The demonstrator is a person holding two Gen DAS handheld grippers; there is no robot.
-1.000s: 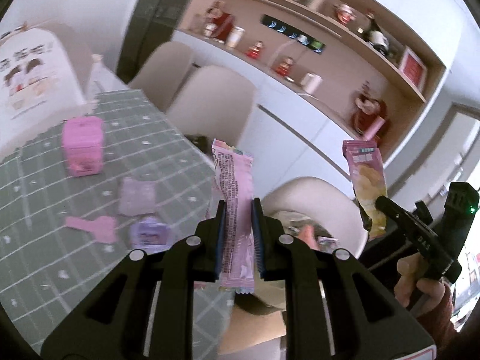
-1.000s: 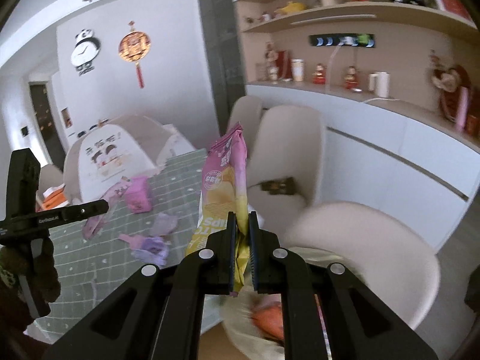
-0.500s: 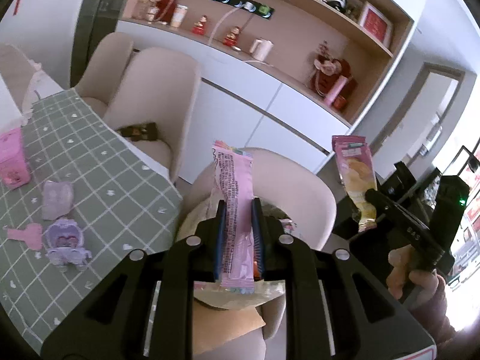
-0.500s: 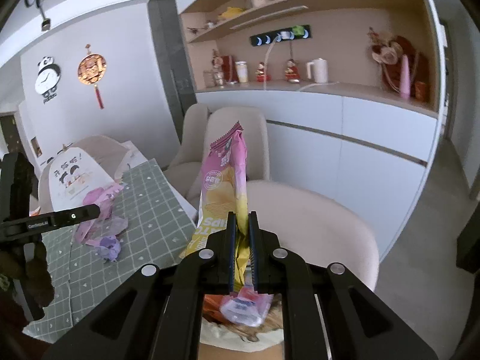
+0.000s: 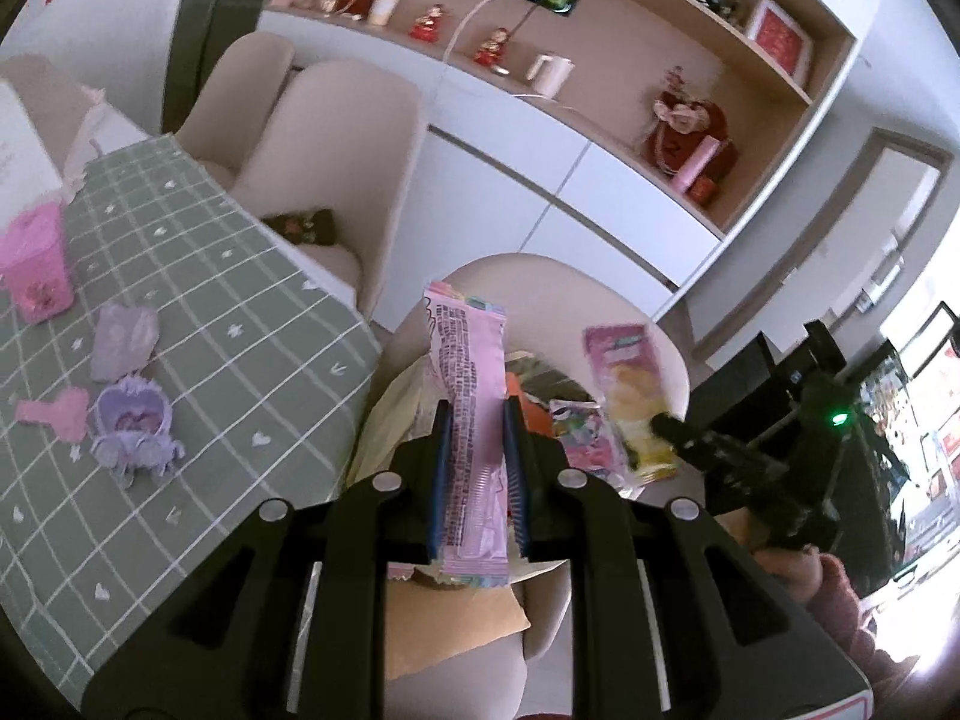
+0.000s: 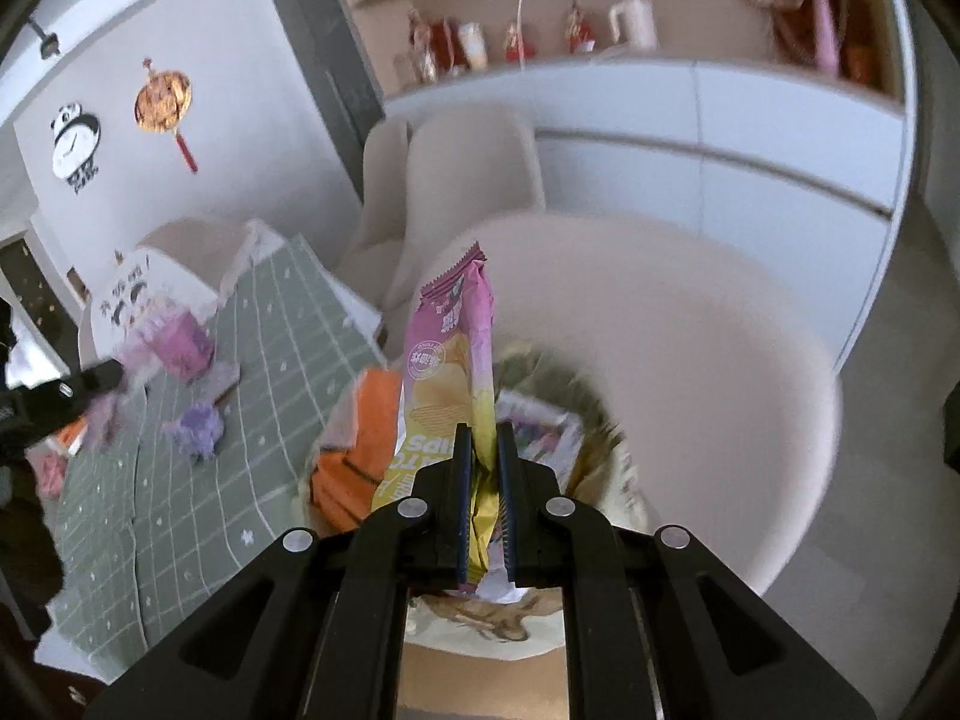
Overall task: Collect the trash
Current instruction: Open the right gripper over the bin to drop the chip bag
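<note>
L tongs (image 5: pixel 477 468) pinching a pink snack wrapper (image 5: pixel 471 414), held upright between the blue pads, printed side to cam. R tongs (image 6: pixel 482 480) pinching a pink/yellow chip bag (image 6: pixel 447 384), also upright, gripped near its lower end. Both loads sit above the open trash bag (image 6: pixel 591 414) on the beige chair seat (image 6: pixel 720 390); orange pack (image 6: pixel 354 450) + other wrappers already inside.

Step, as I read it: drop phase, both pieces carried over the bag mouth. Next move prob calls for lowering a bit, then spreading tongs so each piece falls inside, not on the seat rim. R chip bag looks more centred over the opening; L wrapper near the bag's tabletop-side edge, may need a small shift inward.

Still on green checked tabletop (image 5: pixel 198 276): purple carriage toy (image 5: pixel 132 426), lilac packet (image 5: pixel 123 339), pink box (image 5: pixel 36 273), pink flat piece (image 5: pixel 51 411), all well apart from both tongs. Likely more pickups left.
</note>
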